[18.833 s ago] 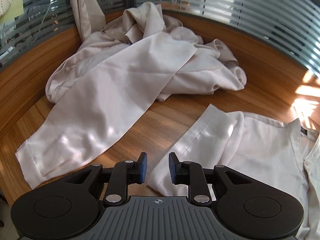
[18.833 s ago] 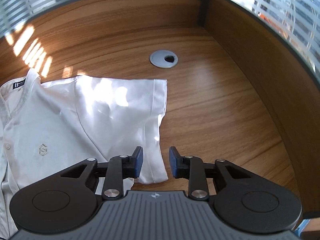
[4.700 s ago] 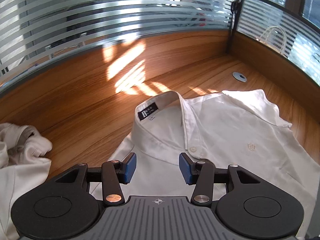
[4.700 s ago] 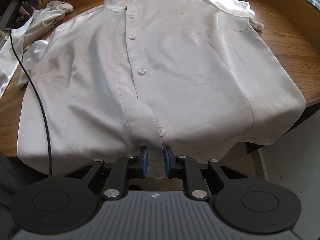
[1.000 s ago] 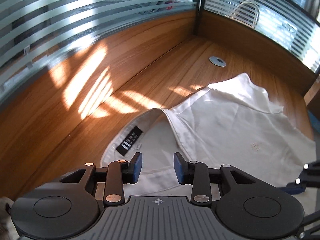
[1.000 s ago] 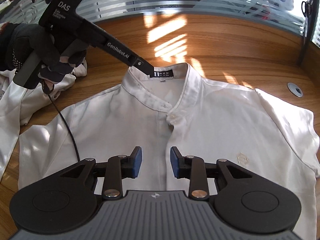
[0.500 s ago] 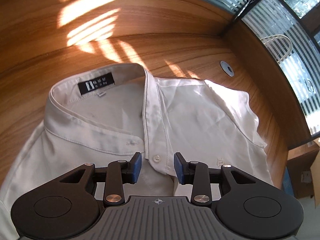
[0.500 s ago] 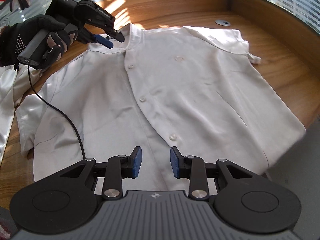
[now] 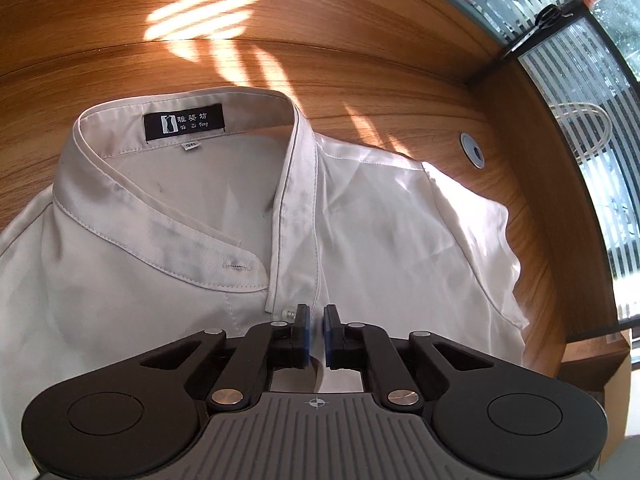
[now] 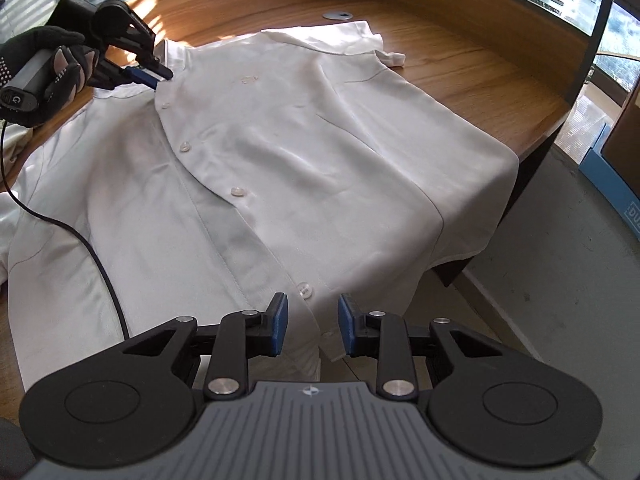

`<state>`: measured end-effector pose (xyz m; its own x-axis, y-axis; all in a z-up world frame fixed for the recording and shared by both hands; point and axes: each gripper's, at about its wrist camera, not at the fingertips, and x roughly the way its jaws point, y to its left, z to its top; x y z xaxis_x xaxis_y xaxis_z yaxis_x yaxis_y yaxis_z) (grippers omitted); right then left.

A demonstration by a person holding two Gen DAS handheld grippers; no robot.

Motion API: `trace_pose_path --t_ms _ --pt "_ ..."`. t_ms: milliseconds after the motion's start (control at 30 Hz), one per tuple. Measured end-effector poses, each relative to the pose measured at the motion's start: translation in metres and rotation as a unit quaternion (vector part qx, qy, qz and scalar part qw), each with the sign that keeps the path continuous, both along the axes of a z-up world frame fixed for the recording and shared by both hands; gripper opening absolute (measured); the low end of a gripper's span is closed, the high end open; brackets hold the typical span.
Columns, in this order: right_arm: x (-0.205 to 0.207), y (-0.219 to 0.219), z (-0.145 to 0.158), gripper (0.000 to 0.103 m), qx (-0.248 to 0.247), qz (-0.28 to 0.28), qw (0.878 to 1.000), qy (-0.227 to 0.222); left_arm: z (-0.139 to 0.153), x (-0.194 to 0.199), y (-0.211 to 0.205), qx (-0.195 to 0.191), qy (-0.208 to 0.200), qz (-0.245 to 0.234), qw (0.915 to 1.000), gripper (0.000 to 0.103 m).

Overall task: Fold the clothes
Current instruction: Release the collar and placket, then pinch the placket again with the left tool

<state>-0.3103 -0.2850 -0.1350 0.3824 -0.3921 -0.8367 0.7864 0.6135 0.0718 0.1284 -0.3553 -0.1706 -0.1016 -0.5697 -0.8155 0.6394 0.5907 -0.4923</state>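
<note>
Shirt [image 10: 304,152] lies on desk [image 10: 472,68], cable [image 10: 96,256] crossing it.

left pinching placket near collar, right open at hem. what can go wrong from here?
1. The left hand-held gripper pinches only the placket edge by the top button; thin fabric may slip out if pulled.
2. The shirt hangs over the desk edge at right; tugging could drag it off.
3. The black cable lies across the shirt front and may get folded in or snag.
4. The right hand-held gripper stands open around the hem and might catch only one layer.
</note>
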Motion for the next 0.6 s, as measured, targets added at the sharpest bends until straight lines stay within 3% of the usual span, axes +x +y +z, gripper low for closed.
trace_pose_path --t_ms 167,300,467,533,600 --pt "0.029 -0.007 0.004 0.032 -0.029 0.043 0.999 -0.006 0.012 0.001 0.000 -0.015 -0.026 0.022 0.9993 0.002" --pt "0.060 -0.008 -0.004 0.032 -0.063 0.091 0.994 0.016 0.019 0.002 -0.002 -0.017 -0.029 0.018 0.9993 0.002" --pt "0.084 -0.011 -0.011 0.028 -0.080 0.125 0.988 0.031 0.021 -0.001 0.001 0.002 -0.020 0.002 0.9998 0.006" --pt "0.086 -0.014 -0.012 0.023 -0.077 0.125 0.989 0.026 0.017 0.001 0.005 0.000 0.014 0.013 0.9998 0.025" --pt "0.087 -0.017 -0.013 0.021 -0.072 0.122 0.990 0.021 0.011 0.001 0.008 0.008 0.041 0.031 0.9987 0.031"
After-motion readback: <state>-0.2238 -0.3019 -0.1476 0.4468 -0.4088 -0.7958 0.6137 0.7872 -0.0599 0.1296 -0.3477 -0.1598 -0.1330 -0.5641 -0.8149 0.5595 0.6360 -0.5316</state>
